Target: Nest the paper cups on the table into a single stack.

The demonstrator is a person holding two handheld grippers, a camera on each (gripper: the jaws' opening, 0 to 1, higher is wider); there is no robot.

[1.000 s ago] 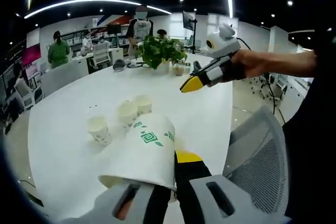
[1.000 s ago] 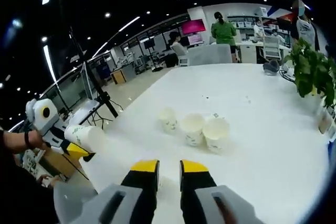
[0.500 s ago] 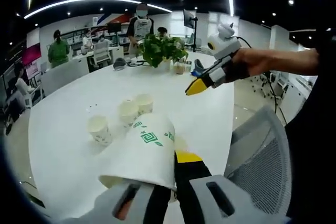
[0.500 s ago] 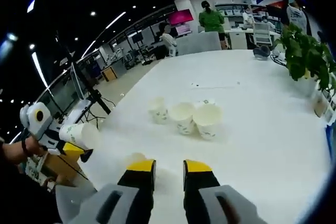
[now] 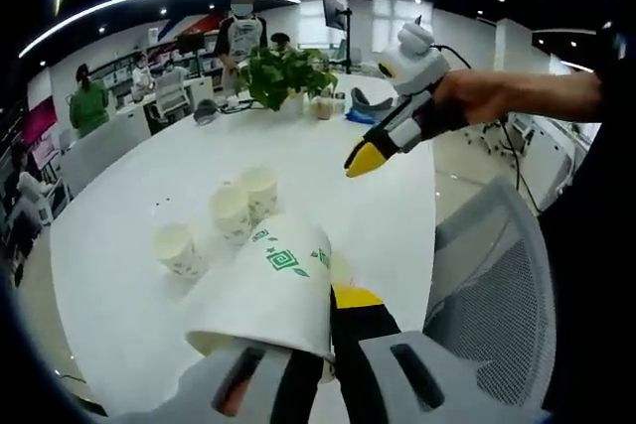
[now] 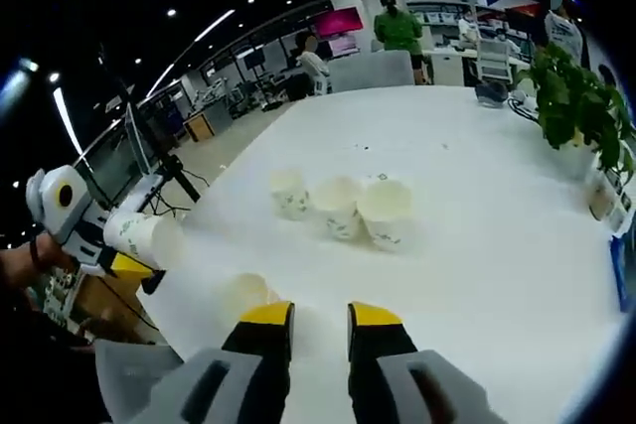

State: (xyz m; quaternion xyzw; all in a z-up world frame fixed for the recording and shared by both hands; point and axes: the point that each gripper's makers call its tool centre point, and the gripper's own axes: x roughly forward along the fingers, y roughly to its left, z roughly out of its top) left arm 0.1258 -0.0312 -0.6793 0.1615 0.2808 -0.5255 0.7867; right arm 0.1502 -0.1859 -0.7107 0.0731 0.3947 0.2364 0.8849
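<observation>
Left tool [image 5: 316, 330] has a paper cup [image 5: 270, 290] clamped between its jaws, lying on its side with the green print facing up and the open mouth toward the camera. That grip looks exactly as it did a second ago. From the right gripper view the same left tool [image 6: 127, 267] sits low at the left edge, off the near corner of the surface, cup [image 6: 142, 238] pointing out over the white top.

Out on the white surface [image 5: 129, 186], three loose cups stand upright: one alone [image 5: 179, 248] nearer the edge, then a pair touching each other [image 5: 232, 213] and [image 5: 259, 191]. In the right gripper view they line up as a row, [image 6: 289, 193], [image 6: 337, 207] and [image 6: 384, 212], the last two touching. A further pale cup [image 6: 245, 295] stands just ahead of the right tool's yellow tips; a second ago it was not in that picture.

Right tool [image 6: 318, 318] hangs over the near part of the surface, jaws apart with a narrow gap and nothing between them, same gap as before. In the left gripper view it comes in from the right, the right tool [image 5: 362, 158] held by a hand [image 5: 475, 98], its yellow tip now a shade lower and closer to the cups than half a second ago.

A potted plant [image 5: 282, 74] stands at the far end of the surface, people beyond it.
</observation>
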